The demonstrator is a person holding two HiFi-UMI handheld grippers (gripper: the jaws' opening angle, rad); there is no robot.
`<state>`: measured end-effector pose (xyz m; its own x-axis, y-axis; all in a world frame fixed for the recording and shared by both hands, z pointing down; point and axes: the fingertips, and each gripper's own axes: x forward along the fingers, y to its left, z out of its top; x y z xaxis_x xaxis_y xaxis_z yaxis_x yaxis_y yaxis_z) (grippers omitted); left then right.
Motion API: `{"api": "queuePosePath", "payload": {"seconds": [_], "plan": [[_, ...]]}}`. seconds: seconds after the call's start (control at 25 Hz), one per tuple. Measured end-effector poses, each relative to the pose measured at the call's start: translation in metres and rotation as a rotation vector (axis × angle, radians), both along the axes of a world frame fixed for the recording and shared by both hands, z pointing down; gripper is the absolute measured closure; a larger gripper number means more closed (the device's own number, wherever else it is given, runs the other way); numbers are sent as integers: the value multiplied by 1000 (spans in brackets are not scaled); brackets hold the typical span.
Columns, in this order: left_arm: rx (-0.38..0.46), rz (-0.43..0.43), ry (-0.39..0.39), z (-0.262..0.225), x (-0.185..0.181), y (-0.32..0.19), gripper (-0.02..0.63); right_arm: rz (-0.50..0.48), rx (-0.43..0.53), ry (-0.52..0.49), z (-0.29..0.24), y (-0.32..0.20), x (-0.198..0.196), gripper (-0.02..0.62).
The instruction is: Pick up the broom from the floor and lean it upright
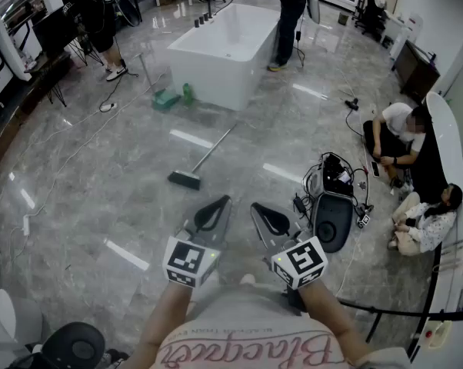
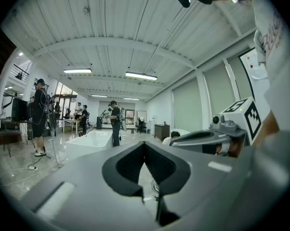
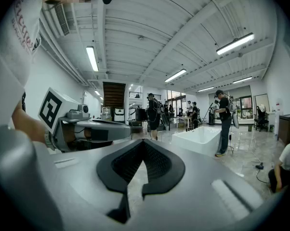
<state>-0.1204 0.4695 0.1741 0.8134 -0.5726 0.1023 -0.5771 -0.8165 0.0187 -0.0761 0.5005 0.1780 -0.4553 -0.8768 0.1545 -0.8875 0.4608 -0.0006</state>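
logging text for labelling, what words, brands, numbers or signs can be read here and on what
"Blac...": large pink script on the person's white shirt, upside down in the head view; the rest is unclear.
Small print line beside that script: too blurred to read.
Black and white square markers on the left gripper's cube and the right gripper's cube: patterns only, no letters.
Nothing else is readable.

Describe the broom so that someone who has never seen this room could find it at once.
Start at the big white bathtub on the grey marble floor. Nearer the camera than its near end, the broom lies flat. It alone has a long thin handle ending in a dark brush head; the green items by the tub are small.
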Motion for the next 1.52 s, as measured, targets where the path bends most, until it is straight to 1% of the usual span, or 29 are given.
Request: {"api": "queuePosePath", "payload": {"seconds": [0.16,0.44,0.68,0.88,1.04,1.16,1.36,1.52], "plan": [[21,3,11,-7,9,0,606,9,-7,-14,3,-1,7,595],[10,-31,7,-2,19,2,606,-5,-8,-24,6,3,18,595],[-13,-74,5,12,22,2,606,-7,14,-23,10,4,29,595],[-63,-93,1,28,26,-14,606,-30,-18,-24,21,-12,35,594],[-56,-87,-3,26,35,-46,606,-40,-38,-26,29,-39,42,594],[-47,-85,3,25,43,-83,606,-43,-58,-12,35,-70,47,594],[-45,-66,5,29,55,-158,606,-54,-87,14,40,-142,55,594],[-52,-68,6,31,55,-214,606,-56,-87,32,36,-202,53,594]]}}
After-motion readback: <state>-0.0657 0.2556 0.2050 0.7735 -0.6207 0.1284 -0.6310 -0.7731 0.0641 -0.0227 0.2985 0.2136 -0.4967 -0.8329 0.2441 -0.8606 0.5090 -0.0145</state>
